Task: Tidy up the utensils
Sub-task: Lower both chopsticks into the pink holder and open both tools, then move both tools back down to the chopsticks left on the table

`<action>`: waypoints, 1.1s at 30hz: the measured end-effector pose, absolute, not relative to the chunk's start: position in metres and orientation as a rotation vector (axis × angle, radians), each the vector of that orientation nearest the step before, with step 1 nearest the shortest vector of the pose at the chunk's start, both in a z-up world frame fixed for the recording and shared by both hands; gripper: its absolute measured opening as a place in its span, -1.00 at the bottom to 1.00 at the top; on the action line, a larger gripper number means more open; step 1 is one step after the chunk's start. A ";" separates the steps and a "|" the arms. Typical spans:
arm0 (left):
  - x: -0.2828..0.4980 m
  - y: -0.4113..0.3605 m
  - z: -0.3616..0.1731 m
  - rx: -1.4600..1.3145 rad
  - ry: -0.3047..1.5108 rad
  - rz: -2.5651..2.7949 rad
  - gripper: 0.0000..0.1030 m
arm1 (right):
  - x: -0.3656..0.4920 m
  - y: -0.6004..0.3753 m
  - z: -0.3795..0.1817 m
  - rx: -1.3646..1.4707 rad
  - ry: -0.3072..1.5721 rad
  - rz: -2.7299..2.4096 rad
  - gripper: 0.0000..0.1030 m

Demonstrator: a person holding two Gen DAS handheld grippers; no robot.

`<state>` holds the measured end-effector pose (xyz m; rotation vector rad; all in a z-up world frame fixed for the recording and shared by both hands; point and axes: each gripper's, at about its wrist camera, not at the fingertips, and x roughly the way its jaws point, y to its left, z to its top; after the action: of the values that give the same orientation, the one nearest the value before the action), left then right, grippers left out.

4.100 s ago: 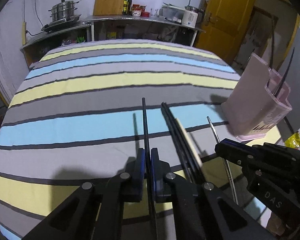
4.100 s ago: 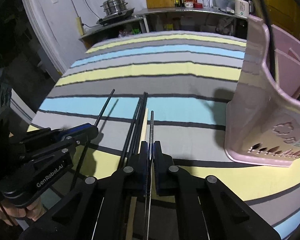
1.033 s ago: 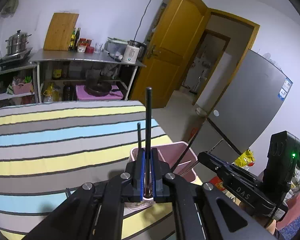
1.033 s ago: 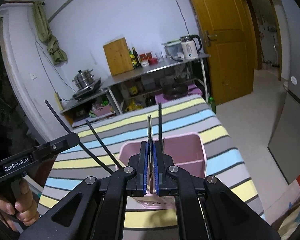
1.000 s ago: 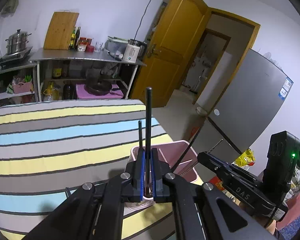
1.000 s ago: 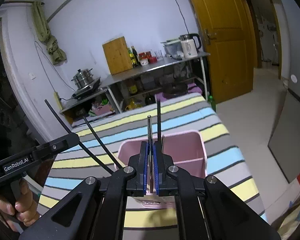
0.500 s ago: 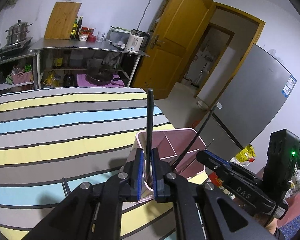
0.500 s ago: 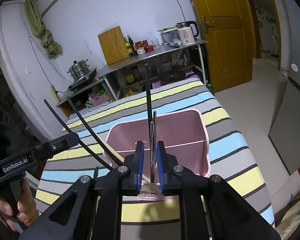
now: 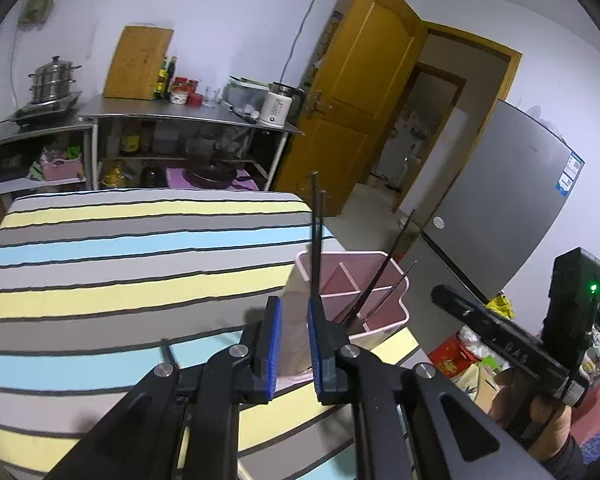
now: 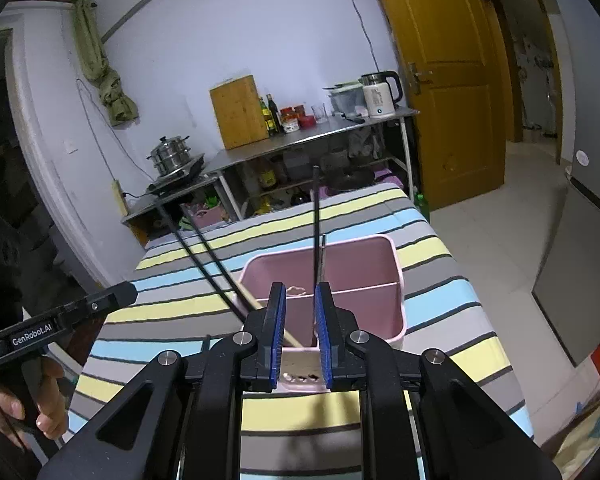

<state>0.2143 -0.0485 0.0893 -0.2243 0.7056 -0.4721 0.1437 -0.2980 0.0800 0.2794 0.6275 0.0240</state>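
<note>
Both grippers' jaws had just opened, nothing clamped: left gripper (image 9: 293, 336), right gripper (image 10: 300, 330). Chopsticks (image 10: 315, 236) stood upright in the pink holder (image 10: 396, 280), dead ahead of both.

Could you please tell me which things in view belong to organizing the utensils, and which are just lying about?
Belong to the job:
pink holder
black chopsticks standing in it
metal utensil in it
left gripper and right gripper, both open

Just lying about:
kettle
cutting board
steamer pot
bottles
fridge
</note>
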 end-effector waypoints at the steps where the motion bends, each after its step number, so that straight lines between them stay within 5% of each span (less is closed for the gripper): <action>1: 0.209 -0.042 0.087 -0.222 0.701 -0.462 -0.76 | 0.141 -0.296 0.081 0.277 0.622 0.029 -0.70; 33: 0.180 0.010 -0.047 -0.219 0.937 -0.262 -0.76 | 0.128 -0.201 0.004 0.193 0.866 0.262 -0.70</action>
<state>0.1802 0.0103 -0.0468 -0.2192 0.9368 -0.2620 0.1284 -0.2006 0.0036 0.1930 0.8664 0.2615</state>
